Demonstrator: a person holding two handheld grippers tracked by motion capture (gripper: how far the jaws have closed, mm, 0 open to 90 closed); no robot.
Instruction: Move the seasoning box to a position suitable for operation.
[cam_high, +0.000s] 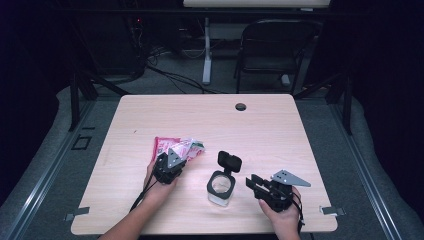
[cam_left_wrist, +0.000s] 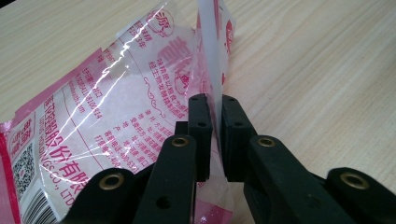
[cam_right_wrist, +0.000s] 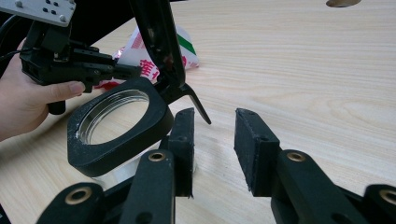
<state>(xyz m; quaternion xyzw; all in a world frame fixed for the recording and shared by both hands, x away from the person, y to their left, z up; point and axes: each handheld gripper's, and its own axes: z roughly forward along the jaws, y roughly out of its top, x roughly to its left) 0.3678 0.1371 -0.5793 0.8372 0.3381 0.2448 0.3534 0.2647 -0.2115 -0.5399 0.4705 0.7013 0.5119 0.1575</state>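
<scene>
Here, the left gripper (cam_high: 172, 162) had its two black jaws clenched on the pink and clear plastic bag with red print (cam_high: 172, 146). In the left gripper view, a thin, upright fold of that bag (cam_left_wrist: 212, 74) stood pinched between the black rubber pads (cam_left_wrist: 201, 122), which pressed it from both sides. From the pads the fold rose toward 12 o'clock, while the wide, flat part of the bag spread on the light wooden table (cam_high: 280, 130) toward 9 and 10 o'clock of the jaws.

In the high view the bag lay at about 9 o'clock from the middle of the table, with the left hand (cam_high: 156, 186) just behind the gripper, at its 6 o'clock.

The right gripper (cam_high: 256, 183) was released: its jaws stood apart and nothing was between them. In the right gripper view, the pads (cam_right_wrist: 254, 149) were over bare table. The clear jar with a square black collar and a raised black flip lid (cam_high: 220, 186) stood just beside the left pad of this gripper, at about 10 o'clock. Whether the pad touched the collar, I could not tell. In the high view the jar stood between the two grippers, at 9 o'clock from the right one.
</scene>
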